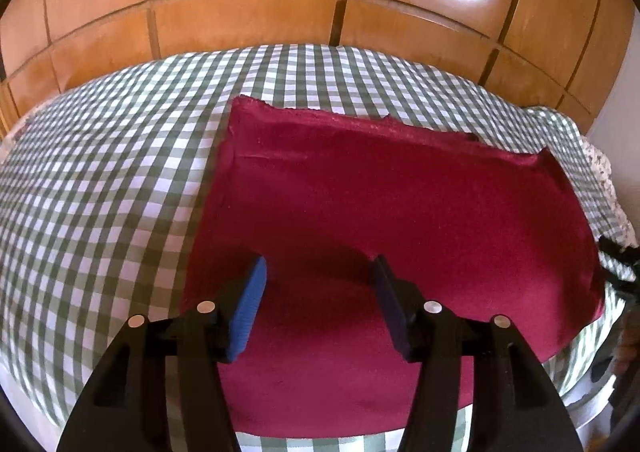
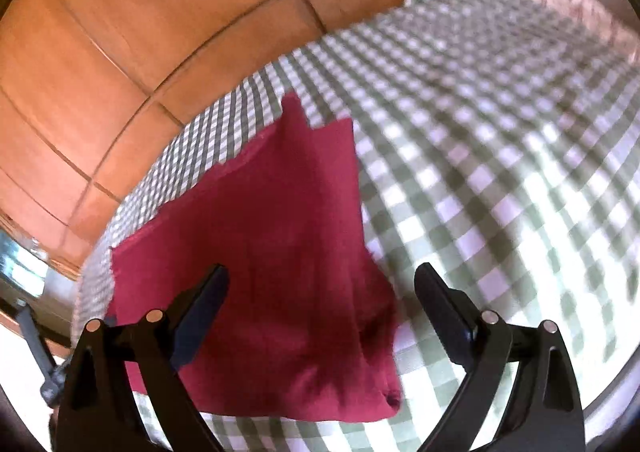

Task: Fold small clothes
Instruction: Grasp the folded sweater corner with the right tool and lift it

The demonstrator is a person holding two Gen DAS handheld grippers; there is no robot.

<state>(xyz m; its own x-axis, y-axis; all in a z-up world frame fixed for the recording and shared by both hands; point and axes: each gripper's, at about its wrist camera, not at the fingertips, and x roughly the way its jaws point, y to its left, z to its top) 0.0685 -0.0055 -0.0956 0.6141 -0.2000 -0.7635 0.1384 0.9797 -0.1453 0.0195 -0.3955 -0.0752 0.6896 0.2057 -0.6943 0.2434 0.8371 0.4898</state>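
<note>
A dark red garment (image 1: 380, 212) lies flat on a green-and-white checked cloth (image 1: 100, 192), with a folded layer along its far edge. My left gripper (image 1: 320, 266) hovers over the garment's near part. It is open, its blue pads (image 1: 250, 304) apart with nothing pinched between them. In the right wrist view, which is motion-blurred, the same red garment (image 2: 260, 232) shows with a near corner at the bottom right. My right gripper (image 2: 323, 272) is wide open above that right side, with only the cloth lying beneath it.
The checked cloth (image 2: 500, 172) covers a round-edged table. Glossy wooden panels (image 1: 248, 20) stand right behind it. A pale lacy fabric (image 1: 608, 180) lies at the far right edge. A dark object (image 1: 616, 256) pokes in at the right of the left wrist view.
</note>
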